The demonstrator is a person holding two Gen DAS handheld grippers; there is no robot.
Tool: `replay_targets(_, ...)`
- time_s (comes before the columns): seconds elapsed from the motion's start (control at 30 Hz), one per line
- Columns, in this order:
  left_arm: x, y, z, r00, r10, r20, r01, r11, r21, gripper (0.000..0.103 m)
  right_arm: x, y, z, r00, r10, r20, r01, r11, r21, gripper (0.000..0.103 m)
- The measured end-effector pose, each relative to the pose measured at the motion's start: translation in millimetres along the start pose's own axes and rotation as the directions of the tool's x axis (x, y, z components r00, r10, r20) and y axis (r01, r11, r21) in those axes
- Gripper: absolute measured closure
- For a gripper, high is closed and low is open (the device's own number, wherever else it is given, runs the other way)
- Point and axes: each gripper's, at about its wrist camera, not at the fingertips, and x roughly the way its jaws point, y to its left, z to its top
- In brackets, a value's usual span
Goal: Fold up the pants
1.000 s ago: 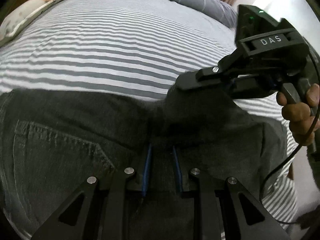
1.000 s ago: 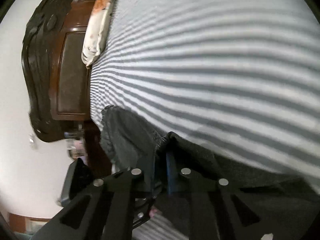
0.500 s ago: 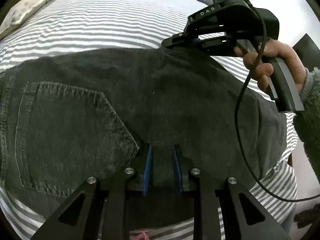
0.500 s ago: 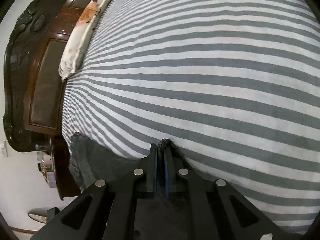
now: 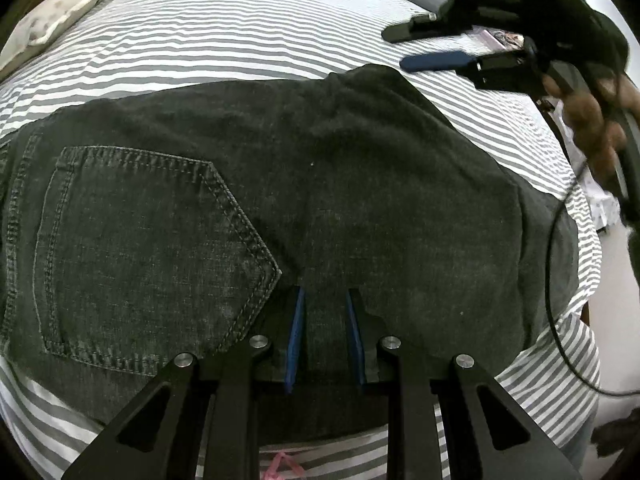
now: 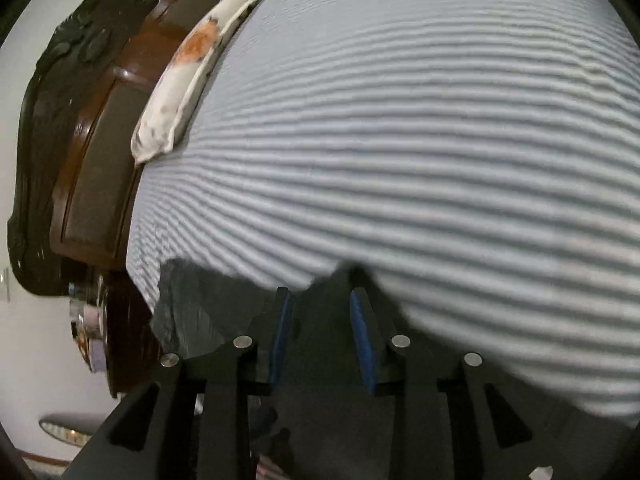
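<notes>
The dark pants point(image 5: 320, 184) lie folded on the striped bed point(image 5: 200, 32), pocket point(image 5: 140, 256) on the left. The left tongs point(image 5: 325, 332) pinch the near edge of the fold. The right tongs point(image 5: 404, 50) are opening at the far corner, with nothing between them. The far corner could spring back up, because the cloth is thick and stiff. The sheet is soft and could bunch up.
</notes>
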Motion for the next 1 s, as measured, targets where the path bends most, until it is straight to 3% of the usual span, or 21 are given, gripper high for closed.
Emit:
replay_targets(0.13,1.3,-2.6,0.4,1.0,0.007,0.003,-0.007,1.0,0.004,0.08,23.5,-7.3,-10.7,0.999,-0.041,-0.023,0.042,0.998,0.048,0.075)
replay_targets(0.37,0.6,-0.6,-0.4,1.0,0.009,0.002,-0.009,1.0,0.011,0.08,39.5,-31.7,-4.3,0.993,-0.115,0.002,0.114,0.984,0.139,0.09)
replay_targets(0.43,-0.2,0.1,0.5,1.0,0.01,0.002,-0.01,1.0,0.012,0.08,38.3,-34.1,-4.1,0.993,-0.116,0.007,0.113,0.982,0.151,0.09)
replay_targets(0.53,1.0,-2.9,-0.2,1.0,0.016,0.005,-0.016,1.0,0.02,0.08,26.8,-31.4,-7.3,0.994,-0.109,0.022,0.104,0.98,0.17,0.082)
replay_targets(0.73,1.7,-1.0,-3.0,1.0,-0.012,0.019,0.012,1.0,-0.012,0.08,-44.7,-37.2,-47.9,0.992,-0.068,0.107,0.046,0.979,0.198,0.074)
replay_targets(0.9,1.0,2.7,-5.3,0.999,-0.024,0.03,0.026,0.999,-0.039,0.078,-130.7,-81.0,-123.7,0.974,-0.098,0.204,0.032,0.951,0.307,0.068)
replay_targets(1.0,-0.8,-2.8,-7.1,0.999,-0.001,0.035,0.001,1.0,-0.012,0.076,-177.6,-122.3,-183.2,0.956,-0.138,0.26,0.02,0.911,0.412,0.067)
